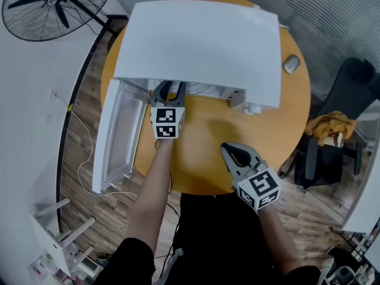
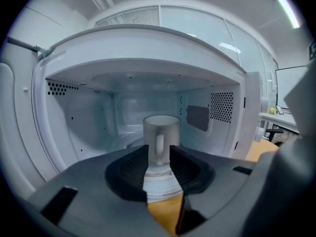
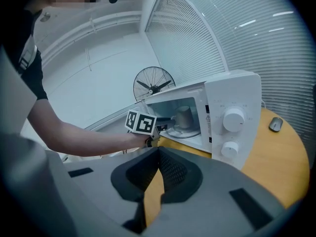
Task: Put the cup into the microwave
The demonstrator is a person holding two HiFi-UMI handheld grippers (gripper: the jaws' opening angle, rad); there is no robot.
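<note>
A grey cup (image 2: 161,127) stands upright on the turntable inside the open white microwave (image 1: 202,46), its handle turned toward me. My left gripper (image 2: 158,152) reaches into the oven's mouth, open, its pads either side of the handle with a small gap on each side. The right gripper view shows that same cup (image 3: 184,116) and the left gripper (image 3: 165,124) just in front of it. My right gripper (image 1: 228,152) hangs over the round wooden table (image 1: 202,159), shut and holding nothing. The microwave door (image 1: 119,135) is swung wide to the left.
Two knobs (image 3: 233,118) sit on the microwave's right panel. A computer mouse (image 1: 291,63) lies at the table's far right. A standing fan (image 1: 56,5) is at the far left, and a dark chair with a yellow cloth (image 1: 332,126) is to the right.
</note>
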